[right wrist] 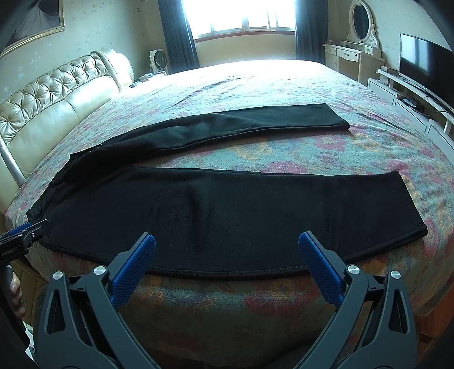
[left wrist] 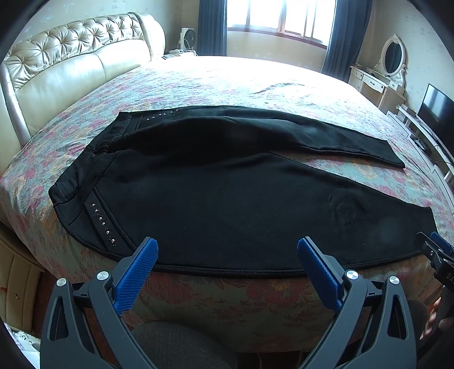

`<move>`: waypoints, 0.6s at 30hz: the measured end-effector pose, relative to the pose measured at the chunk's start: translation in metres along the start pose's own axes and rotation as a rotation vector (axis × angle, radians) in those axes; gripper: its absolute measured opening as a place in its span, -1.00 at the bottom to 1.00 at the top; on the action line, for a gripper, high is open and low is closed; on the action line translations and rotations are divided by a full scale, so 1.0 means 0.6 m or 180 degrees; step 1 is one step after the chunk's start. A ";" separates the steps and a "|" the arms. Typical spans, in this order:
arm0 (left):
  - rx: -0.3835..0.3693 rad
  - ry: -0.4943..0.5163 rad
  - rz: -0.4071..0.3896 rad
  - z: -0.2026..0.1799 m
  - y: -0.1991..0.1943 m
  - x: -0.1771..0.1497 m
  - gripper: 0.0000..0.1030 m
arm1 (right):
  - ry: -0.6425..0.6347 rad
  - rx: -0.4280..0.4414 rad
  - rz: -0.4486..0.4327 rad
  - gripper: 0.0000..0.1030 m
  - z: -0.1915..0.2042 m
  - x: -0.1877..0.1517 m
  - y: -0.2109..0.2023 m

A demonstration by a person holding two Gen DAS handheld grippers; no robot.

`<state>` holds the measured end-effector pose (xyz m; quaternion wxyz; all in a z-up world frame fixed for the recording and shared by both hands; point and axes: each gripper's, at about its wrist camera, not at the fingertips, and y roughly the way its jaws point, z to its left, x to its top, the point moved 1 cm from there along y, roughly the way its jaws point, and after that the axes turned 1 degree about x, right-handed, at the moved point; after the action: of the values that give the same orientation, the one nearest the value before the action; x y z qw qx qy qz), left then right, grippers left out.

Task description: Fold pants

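Observation:
Black pants (left wrist: 227,198) lie spread flat on the bed, waistband to the left with studded pockets, both legs running right, apart from each other. They also show in the right wrist view (right wrist: 227,210). My left gripper (left wrist: 227,252) is open and empty, its tips over the near edge of the hip and thigh. My right gripper (right wrist: 227,249) is open and empty, its tips over the near edge of the near leg. Each gripper shows at the other view's edge, the right gripper (left wrist: 437,249) and the left gripper (right wrist: 25,231).
The bed has a floral cover (left wrist: 227,82) and a cream tufted headboard (left wrist: 71,56) on the left. A dressing table with mirror (left wrist: 380,76) and a TV (left wrist: 437,105) stand at the right. A window (left wrist: 281,17) is at the back.

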<state>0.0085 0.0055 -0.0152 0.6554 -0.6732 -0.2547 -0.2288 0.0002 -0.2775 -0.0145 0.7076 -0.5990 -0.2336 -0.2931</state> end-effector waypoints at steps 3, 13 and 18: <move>-0.0012 -0.0012 -0.0021 0.001 -0.001 0.001 0.90 | 0.0003 0.0006 0.0017 0.96 0.001 -0.001 0.003; -0.0146 -0.0234 0.0068 0.022 0.010 0.006 0.90 | -0.0040 0.0049 0.0091 0.96 0.007 -0.004 0.019; -0.0352 0.0057 0.0282 0.055 0.033 0.034 0.90 | -0.0144 0.0058 0.0117 0.96 0.018 0.007 0.030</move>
<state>0.0363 0.0393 -0.0184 0.6290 -0.7169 -0.2058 -0.2193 0.0159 -0.2656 -0.0228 0.7128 -0.6032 -0.2412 -0.2643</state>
